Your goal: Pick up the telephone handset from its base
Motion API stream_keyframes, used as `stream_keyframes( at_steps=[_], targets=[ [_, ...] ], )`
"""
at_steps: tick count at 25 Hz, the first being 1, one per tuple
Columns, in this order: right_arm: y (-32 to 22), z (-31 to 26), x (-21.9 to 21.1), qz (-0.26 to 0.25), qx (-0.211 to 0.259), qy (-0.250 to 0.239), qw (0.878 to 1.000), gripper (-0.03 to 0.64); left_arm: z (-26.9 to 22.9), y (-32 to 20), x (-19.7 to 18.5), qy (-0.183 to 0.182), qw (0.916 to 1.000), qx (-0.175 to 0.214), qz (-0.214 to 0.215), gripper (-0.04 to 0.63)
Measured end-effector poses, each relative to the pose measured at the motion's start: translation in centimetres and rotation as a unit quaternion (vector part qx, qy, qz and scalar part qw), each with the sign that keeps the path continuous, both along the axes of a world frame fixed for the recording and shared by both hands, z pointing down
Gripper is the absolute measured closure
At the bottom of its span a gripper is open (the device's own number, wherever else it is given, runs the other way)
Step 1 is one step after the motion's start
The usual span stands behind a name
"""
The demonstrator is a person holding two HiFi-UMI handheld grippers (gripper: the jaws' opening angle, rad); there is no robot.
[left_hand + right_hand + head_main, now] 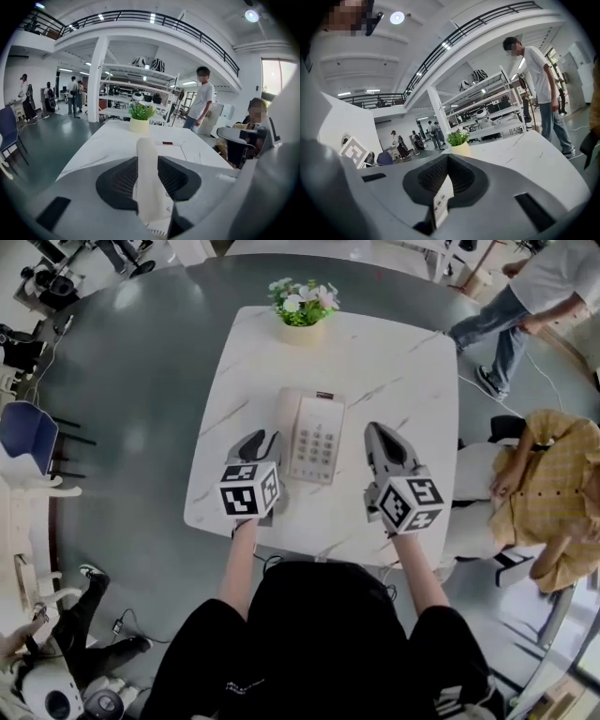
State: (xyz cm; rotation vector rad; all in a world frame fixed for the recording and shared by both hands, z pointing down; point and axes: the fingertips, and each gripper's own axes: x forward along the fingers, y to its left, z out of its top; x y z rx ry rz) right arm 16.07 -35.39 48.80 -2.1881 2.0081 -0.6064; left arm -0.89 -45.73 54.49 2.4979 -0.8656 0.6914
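A cream telephone handset lies along the left side of its base, in the middle of a white marble counter. It looks seated in its cradle, not yet lifted.

The left gripper has its jaws closed on the handset. In the left gripper view the handset fills the gap between the two dark ribbed pads and touches both. By this reading the grasp is made and the lift is the step in hand. The next move calls for a straight pull upward, with a firm enough grip that the smooth handset does not slip and the base does not drag along.

The right gripper sits just right of the base, apart from it. Its jaws are almost together and hold nothing. In the right gripper view only a thin sliver of the keypad shows through the narrow gap.

Much is hard to confirm:
- The left gripper covers the near end of the handset in the head view.
- No view shows the underside of the handset, so whether it has begun to clear the cradle cannot be told.
- No cord can be made out.

A potted plant stands at the far edge of the counter.
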Motion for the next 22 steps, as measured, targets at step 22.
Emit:
stream_keyframes(
  at_steps=[22],
  targets=[
    [0.2, 3.5, 1.1, 0.040, -0.031, -0.022, 0.998, 0.626, 6.6, -1.2, 3.7, -0.096, 0.9939, -0.052, 0.017, 0.380]
  ],
)
